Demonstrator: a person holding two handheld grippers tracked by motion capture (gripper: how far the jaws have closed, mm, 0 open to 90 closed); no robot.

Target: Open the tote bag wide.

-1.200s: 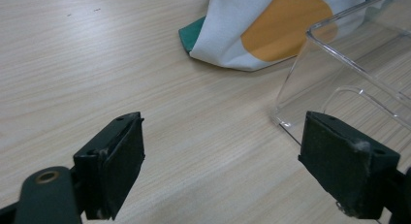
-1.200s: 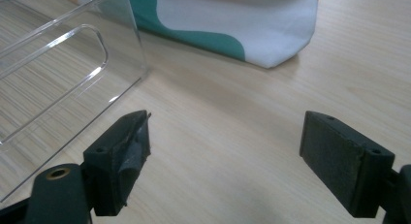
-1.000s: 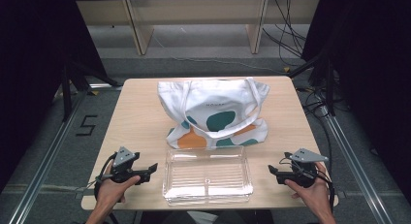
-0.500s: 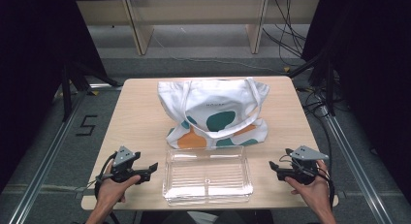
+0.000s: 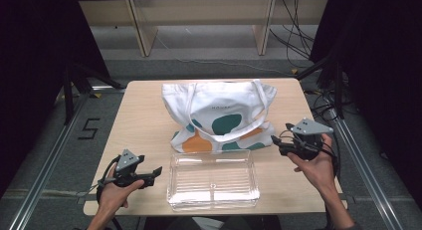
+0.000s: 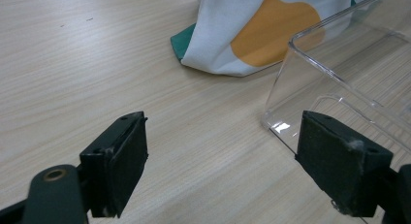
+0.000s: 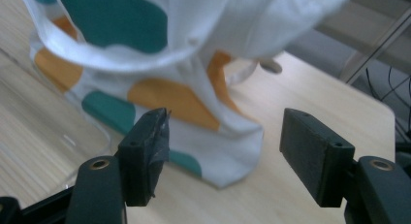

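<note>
A white tote bag [image 5: 219, 115] with green and orange patches lies slumped across the far half of the wooden table [image 5: 144, 120]. In front of it sits a clear plastic tray [image 5: 213, 180], which holds nothing. My left gripper [image 5: 157, 172] rests left of the tray, open, with bare tabletop between its jaws [image 6: 223, 141]. The tray's corner [image 6: 291, 44] and the bag's orange patch [image 6: 271, 25] lie ahead of it. My right gripper [image 5: 274, 142] hovers open just off the bag's lower right corner. In its own view [image 7: 225, 136], that bag corner [image 7: 228, 156] lies between the jaws.
Wooden shelf legs [image 5: 142, 31] stand behind the table. Cables [image 5: 298, 46] trail over the floor at the right, and metal rails [image 5: 54, 150] run along both sides. A "5" mark [image 5: 89, 129] is on the floor at the left.
My right gripper has moved away from the table's front edge and in toward the bag's right corner. The left gripper has stayed where it was.
</note>
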